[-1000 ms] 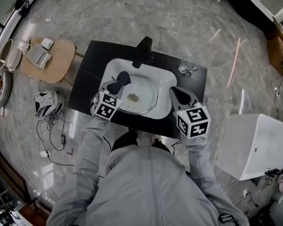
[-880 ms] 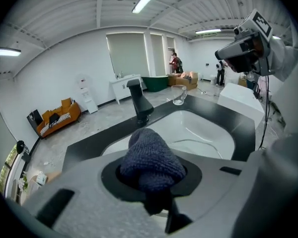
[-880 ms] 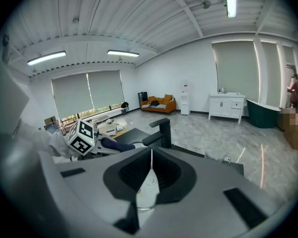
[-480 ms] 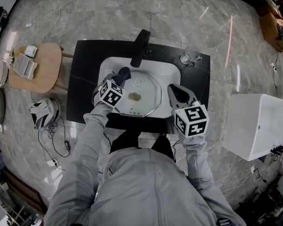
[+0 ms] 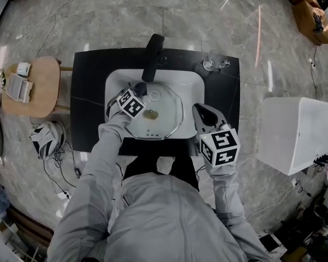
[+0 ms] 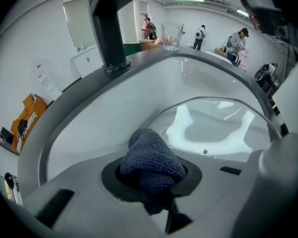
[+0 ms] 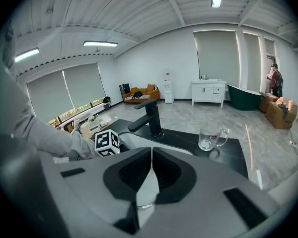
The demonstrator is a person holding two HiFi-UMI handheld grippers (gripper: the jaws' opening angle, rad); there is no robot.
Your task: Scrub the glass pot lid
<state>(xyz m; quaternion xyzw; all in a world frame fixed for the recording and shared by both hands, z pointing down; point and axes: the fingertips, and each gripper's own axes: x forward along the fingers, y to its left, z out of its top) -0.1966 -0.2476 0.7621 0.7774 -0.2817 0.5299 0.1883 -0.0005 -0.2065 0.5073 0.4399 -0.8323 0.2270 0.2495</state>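
Left jaws: we see the left gripper [image 5: 138,90] clamped on a dark blue knit cloth [image 6: 151,157], which bulges out ahead of the jaws.
Right jaws: the right gripper [image 5: 201,111] is closed, jaws pressed together with nothing between them.
Lid position: the glass pot lid [image 5: 169,116] lies flat in the white sink [image 5: 188,83], knob up, with a brown smear [image 5: 150,113] near its centre.
Lid vs left jaws: the cloth sits at the lid's left rim on the faucet side, just beside the knob. We can't tell whether it touches the glass.
Lid vs right jaws: the right gripper hovers just past the lid's right rim, at the sink's right edge over the black desk [image 5: 87,91], apart from the lid.
Surroundings: a black faucet [image 5: 152,56] stands behind the sink and a clear glass mug [image 5: 214,61] sits on the desk's far right corner.
Markings: we only read black-and-white square markers on both gripper cubes.
Change vs 1 s ago: the left gripper and cloth sit slightly closer to the knob. The right gripper holds its spot, still closed. Lid and mug are unmoved.
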